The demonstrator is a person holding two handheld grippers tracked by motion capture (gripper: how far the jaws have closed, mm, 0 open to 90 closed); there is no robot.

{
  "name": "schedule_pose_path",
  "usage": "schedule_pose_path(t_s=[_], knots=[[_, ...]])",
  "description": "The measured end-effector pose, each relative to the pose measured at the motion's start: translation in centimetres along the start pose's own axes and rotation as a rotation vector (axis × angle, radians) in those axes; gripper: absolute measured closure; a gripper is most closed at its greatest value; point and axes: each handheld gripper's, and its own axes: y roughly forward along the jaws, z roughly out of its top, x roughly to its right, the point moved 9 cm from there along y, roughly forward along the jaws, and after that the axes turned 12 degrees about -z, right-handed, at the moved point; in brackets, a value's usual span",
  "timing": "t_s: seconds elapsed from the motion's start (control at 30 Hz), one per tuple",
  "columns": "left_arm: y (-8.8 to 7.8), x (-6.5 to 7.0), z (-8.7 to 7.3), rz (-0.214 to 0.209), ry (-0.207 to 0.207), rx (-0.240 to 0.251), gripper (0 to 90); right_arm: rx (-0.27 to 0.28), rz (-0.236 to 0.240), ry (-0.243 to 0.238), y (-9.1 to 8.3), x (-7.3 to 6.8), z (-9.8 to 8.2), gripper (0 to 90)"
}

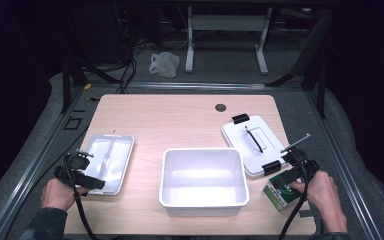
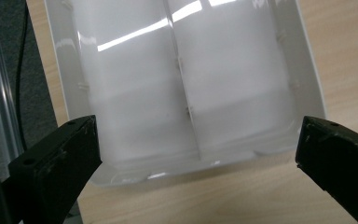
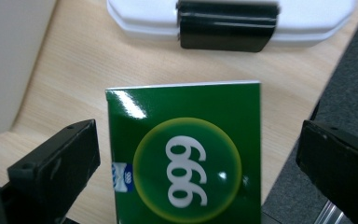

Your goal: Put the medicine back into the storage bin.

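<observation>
Nearest the person, at the table's front right corner, the right gripper hangs over a green box. In the right gripper view its jaws are spread wide, one on each side of the box, and neither pad touches it. The box lies flat on the wood, printed with a yellow-ringed circle and white digits.

At the front left, the left gripper sits over the near end of a shallow white tray. The left gripper view shows its jaws spread wide with nothing between them, and the tray below them, split lengthwise by a thin divider into two compartments.

Between the two grippers, at the middle of the front edge, stands a deep white tub, open at the top.

Farther back on the right, just beyond the green box, a white lid lies flat on the table, with a black clip at its near edge and another at its far edge. The near clip shows at the top of the right gripper view.

Beyond the table, a crumpled plastic bag lies on the floor.
</observation>
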Motion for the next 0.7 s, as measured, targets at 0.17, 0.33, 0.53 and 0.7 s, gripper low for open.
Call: schedule_pose_path(t_s=[0.17, 0.33, 0.53, 0.7], knots=[[0.6, 0.3, -1.0, 0.003, 0.027, -0.022, 0.0, -0.023, 0.002, -0.04, 1.0, -1.0, 0.5, 0.0], [1.1, 0.5, -0.8, 0.032, 0.062, -0.038, 0.0, -0.053, -0.011, -0.051, 1.9, -1.3, 0.7, 0.0], [1.2, 0.7, -0.9, 0.028, 0.072, -0.039, 0.0, -0.093, -0.027, -0.046, 3.2, -1.3, 0.3, 0.4], [0.9, 0.7, -0.7, 0.03, 0.069, -0.024, 0.2, -0.108, -0.025, -0.046, 3.6, -1.4, 0.2, 11.5]])
